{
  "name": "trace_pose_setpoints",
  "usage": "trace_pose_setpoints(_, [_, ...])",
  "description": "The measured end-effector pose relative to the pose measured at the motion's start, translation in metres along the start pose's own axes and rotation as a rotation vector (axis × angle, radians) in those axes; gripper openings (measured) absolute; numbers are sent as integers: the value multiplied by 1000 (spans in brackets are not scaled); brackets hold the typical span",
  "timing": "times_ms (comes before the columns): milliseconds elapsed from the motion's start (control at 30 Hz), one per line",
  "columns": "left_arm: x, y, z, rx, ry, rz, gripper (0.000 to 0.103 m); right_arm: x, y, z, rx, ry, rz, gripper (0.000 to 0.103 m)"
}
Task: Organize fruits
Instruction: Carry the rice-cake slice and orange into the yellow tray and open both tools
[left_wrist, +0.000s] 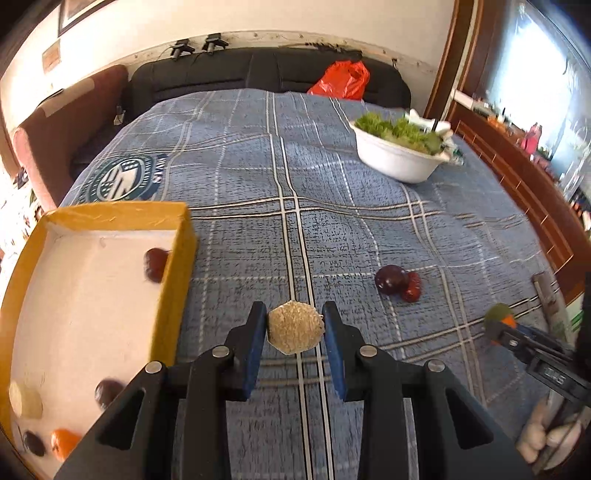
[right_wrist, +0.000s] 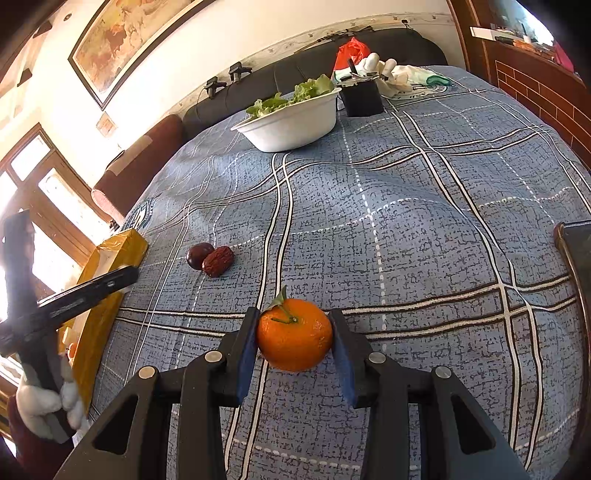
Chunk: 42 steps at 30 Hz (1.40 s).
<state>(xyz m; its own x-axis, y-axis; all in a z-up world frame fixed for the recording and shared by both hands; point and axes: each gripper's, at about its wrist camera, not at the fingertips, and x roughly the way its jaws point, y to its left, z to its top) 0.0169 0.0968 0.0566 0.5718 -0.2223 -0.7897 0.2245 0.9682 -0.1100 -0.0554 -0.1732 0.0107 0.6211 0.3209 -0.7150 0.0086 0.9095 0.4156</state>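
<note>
My left gripper (left_wrist: 294, 328) is shut on a beige, rough-skinned round fruit (left_wrist: 295, 326), held above the blue plaid cloth. My right gripper (right_wrist: 294, 334) is shut on an orange tangerine (right_wrist: 294, 334) with a green leaf; it also shows in the left wrist view (left_wrist: 499, 318). A yellow box (left_wrist: 183, 236) with a white inside sits to the left and holds dark plums (left_wrist: 155, 264), a pale fruit (left_wrist: 24, 400) and a tangerine (left_wrist: 62, 443). A dark plum (left_wrist: 388, 279) and a red date (left_wrist: 412, 288) lie touching on the cloth; they also show in the right wrist view as plum (right_wrist: 197, 255) and date (right_wrist: 218, 261).
A white bowl (left_wrist: 397, 162) of green leaves stands at the far right of the cloth, also in the right wrist view (right_wrist: 295, 122). A black box (right_wrist: 361, 98) and white gloves (right_wrist: 388, 72) lie behind it. A red bag (left_wrist: 343, 81) sits on the dark sofa. A wooden cabinet (left_wrist: 517, 177) runs along the right.
</note>
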Motion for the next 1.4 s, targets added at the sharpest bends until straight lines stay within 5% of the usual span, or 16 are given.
trace_pose_setpoints(367, [-102, 86, -50, -245, -143, 23, 30, -4, 18, -1, -25, -1, 2, 41])
trace_pose_setpoints(633, [-115, 142, -75, -330, -158, 190, 30, -6, 145, 3, -224, 43, 145, 41])
trace_pose_setpoints(1033, [-115, 205, -107, -498, -170, 139, 30, 66, 294, -47, -433, 228, 256, 43])
trace_pose_setpoints(1400, [-143, 226, -118, -589, -231, 79, 67, 90, 340, -59, -517, 218, 233, 42])
